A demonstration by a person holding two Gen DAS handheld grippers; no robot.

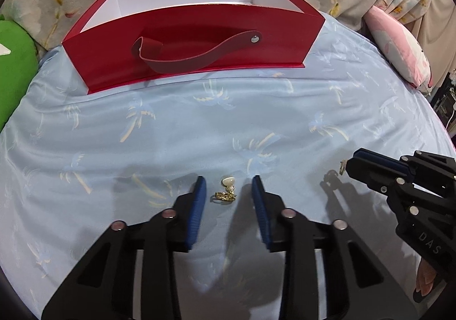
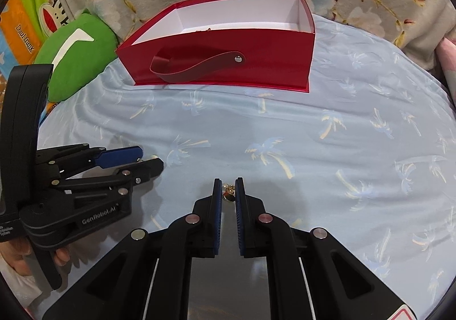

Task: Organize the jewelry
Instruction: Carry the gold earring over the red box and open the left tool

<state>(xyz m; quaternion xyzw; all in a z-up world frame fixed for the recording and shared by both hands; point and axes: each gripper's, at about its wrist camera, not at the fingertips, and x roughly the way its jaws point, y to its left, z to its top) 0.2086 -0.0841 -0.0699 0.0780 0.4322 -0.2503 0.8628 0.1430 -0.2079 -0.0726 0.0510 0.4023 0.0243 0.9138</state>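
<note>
The right gripper [image 2: 228,182], its fingers nearly together, pinches a small gold earring [image 2: 228,194] above the bed [image 2: 327,149]. The left gripper [image 1: 228,182], marked "GenRobot.AI", straddles another gold earring [image 1: 226,192] without touching. Beyond stands a red box [image 1: 199,43], beside a "Daulfrank" package [image 2: 24,38].

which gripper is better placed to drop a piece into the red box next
Right. The right gripper is already shut on a small gold earring; the left gripper is open around the other earring lying on the sheet.
</note>
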